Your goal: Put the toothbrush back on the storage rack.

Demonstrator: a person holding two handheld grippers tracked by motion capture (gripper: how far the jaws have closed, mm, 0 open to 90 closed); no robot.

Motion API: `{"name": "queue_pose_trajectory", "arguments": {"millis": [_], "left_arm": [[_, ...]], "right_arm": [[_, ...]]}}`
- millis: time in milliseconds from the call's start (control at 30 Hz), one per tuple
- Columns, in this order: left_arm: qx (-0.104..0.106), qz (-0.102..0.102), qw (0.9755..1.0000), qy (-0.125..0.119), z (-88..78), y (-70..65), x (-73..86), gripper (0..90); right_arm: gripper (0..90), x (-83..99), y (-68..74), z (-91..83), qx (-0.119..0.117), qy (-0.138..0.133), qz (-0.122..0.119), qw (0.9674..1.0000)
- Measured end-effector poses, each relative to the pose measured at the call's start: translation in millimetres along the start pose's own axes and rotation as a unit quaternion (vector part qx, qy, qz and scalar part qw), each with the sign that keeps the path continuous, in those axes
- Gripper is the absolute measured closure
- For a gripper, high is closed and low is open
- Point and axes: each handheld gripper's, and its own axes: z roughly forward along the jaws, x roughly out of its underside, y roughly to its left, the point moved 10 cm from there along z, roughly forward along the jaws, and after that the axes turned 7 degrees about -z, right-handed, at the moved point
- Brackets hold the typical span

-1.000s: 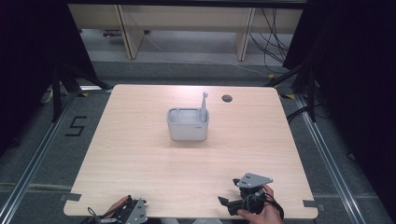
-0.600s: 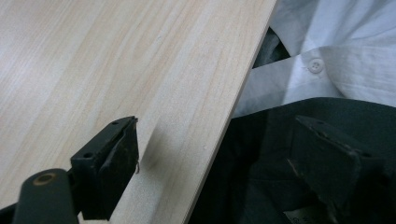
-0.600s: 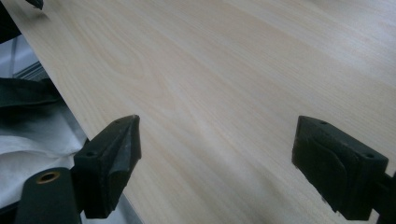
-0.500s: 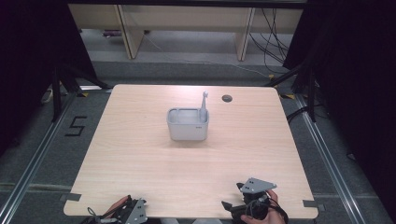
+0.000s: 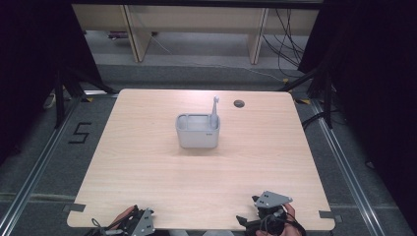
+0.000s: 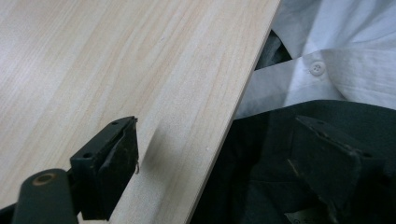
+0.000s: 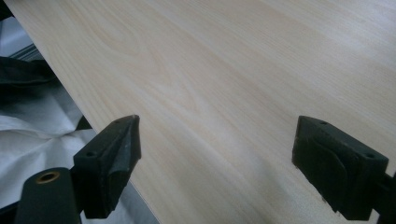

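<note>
**Black jaws wide and empty at near edge of pale wood table**

Held at the near edge of the light wooden table (image 5: pixel 147 162): left gripper (image 6: pixel 219 158) with jaws spread wide, gripping nothing, one jaw over the wood, the other past the edge above dark cloth and a white shirt (image 6: pixel 355 51). Right gripper (image 7: pixel 217 158) equally wide, empty, above bare wood. Grey plastic caddy (image 5: pixel 197 131), white toothbrush (image 5: pixel 214 112) upright in its right compartment, mid-table, well apart from both. Since a second ago: right gripper drawn back towards the edge; caddy unmoved.

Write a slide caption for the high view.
Both grippers, left and right, wait at the table's near edge; a grey caddy stands mid-table.
</note>
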Motion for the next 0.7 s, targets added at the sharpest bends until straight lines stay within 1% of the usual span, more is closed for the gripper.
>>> {"name": "queue_pose_trajectory", "arguments": {"millis": [33,100,167,233,267,433,467,600,700], "left_arm": [[0.0,0.0,1.0,0.0,0.0,0.0,0.0,15.2],[-0.002,-0.001,1.0,-0.001,0.1,0.6,-0.2,15.2],[-0.002,-0.001,1.0,-0.001,0.1,0.5,-0.2,15.2],[-0.002,0.0,1.0,-0.001,0.1,0.5,-0.2,15.2],[-0.002,0.0,1.0,-0.001,0.1,0.5,-0.2,15.2],[-0.002,0.0,1.0,0.001,0.0,0.1,0.1,15.2],[-0.002,0.0,1.0,0.0,0.1,0.1,0.1,15.2],[-0.002,0.0,1.0,0.0,0.2,0.0,0.1,15.2],[-0.002,0.0,1.0,0.001,0.2,0.0,0.2,15.2]], "right_arm": [[16.1,0.0,0.0,0.0,0.0,0.0,0.0,1.0],[16.2,1.1,-0.3,-1.5,0.009,0.002,0.005,0.9999],[16.1,1.5,0.1,-1.4,0.008,0.003,0.007,0.9999],[16.2,2.1,-0.3,-1.2,0.01,0.003,0.003,0.9999],[16.2,2.0,-1.3,-1.3,0.011,0.001,-0.006,0.9999],[16.2,3.1,1.0,-1.9,0.007,0.005,0.004,0.9999],[16.2,3.2,0.1,-1.6,0.009,0.005,0.0,0.9999],[16.2,2.9,-0.2,-1.3,0.008,0.004,-0.004,1.0],[16.2,2.6,0.5,-1.7,0.006,0.004,-0.002,1.0]]}}
